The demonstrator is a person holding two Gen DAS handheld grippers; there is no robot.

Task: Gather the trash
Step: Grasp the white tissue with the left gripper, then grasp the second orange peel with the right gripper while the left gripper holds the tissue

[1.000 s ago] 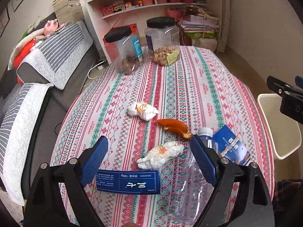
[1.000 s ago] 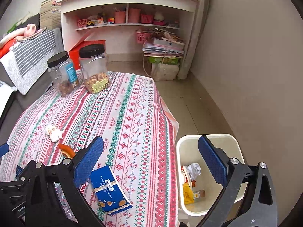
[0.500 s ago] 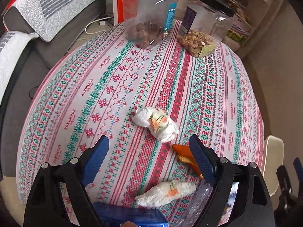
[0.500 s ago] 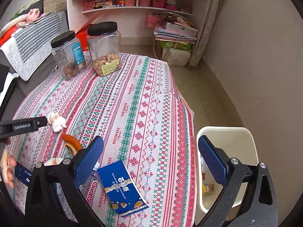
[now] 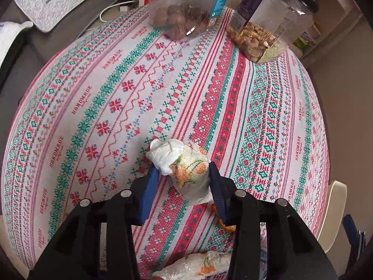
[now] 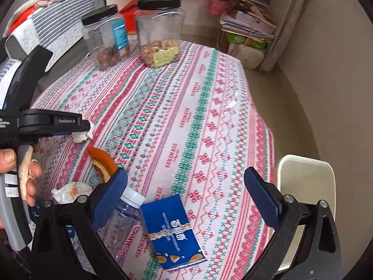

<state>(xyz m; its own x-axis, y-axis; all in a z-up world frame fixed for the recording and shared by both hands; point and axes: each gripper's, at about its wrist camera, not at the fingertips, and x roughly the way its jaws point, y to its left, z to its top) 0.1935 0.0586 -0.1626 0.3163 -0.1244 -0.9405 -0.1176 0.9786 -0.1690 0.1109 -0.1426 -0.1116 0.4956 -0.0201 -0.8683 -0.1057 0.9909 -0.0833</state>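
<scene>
Early stage: left gripper (image 5: pixel 184 175) closing around crumpled tissue (image 5: pixel 184 163) on the tablecloth (image 5: pixel 233 98), right gripper (image 6: pixel 186 186) wide open and empty above the blue packet (image 6: pixel 173 231); peel (image 6: pixel 102 161), bottle (image 6: pixel 121 224), second tissue (image 6: pixel 70 190) not yet in the bin (image 6: pixel 305 179).

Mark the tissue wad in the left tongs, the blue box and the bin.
tissue wad (image 5: pixel 186 170): left wrist view, printed middle.
blue box (image 6: pixel 173 231): right wrist view, top face.
bin (image 6: pixel 305 182): right wrist view, inner wall.

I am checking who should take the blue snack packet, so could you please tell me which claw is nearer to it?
Right. The right claw hovers open just above the blue snack packet; the left claw is farther away, closing around a crumpled tissue.
</scene>
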